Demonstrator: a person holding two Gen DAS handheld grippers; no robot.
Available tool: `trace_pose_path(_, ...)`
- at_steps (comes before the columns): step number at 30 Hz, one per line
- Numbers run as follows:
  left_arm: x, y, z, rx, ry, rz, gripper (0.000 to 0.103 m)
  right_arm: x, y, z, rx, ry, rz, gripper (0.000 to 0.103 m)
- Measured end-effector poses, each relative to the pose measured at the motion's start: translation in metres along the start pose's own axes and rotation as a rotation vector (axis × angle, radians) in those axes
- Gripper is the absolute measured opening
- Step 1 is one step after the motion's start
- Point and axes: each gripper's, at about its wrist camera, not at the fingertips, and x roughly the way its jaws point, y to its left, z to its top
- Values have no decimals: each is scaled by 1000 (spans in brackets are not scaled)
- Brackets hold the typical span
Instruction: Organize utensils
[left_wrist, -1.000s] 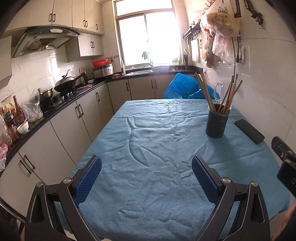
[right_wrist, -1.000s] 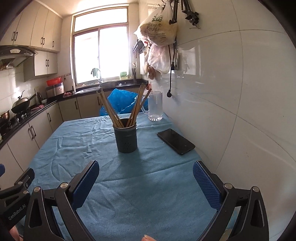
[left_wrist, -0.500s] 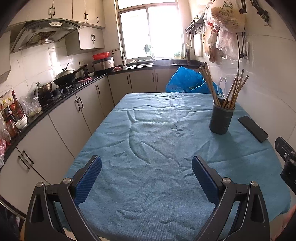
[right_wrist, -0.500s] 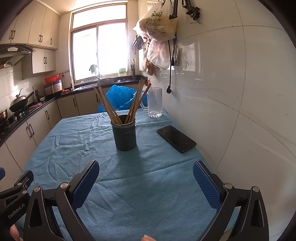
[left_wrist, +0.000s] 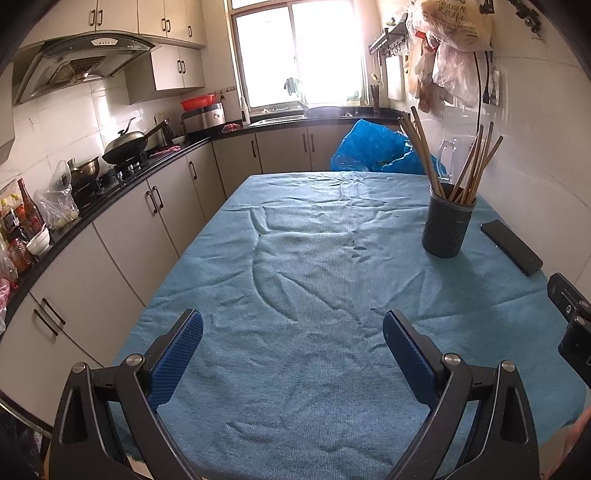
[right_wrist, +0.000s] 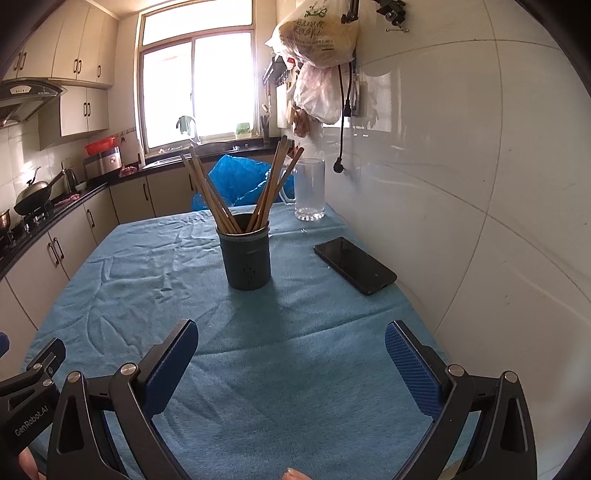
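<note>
Right wrist view: the right gripper hangs wide open and empty over the blue tablecloth, with a black phone ahead to the right and a glass beyond by the wall. Straight ahead, well apart, stands the dark utensil holder filled with wooden chopsticks. Left wrist view: the left gripper is likewise spread and empty, the holder far ahead to its right.

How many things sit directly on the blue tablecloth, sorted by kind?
Dark utensil holder: 1
Black phone: 1
Clear glass: 1
Total: 3, leaving out the chopsticks, which stand inside the holder.
</note>
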Motion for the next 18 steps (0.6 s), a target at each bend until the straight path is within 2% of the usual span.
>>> trace_pose_path(18,10,-3,-1,7,18,-1,97,10,2,-2,-11,21,-5,103)
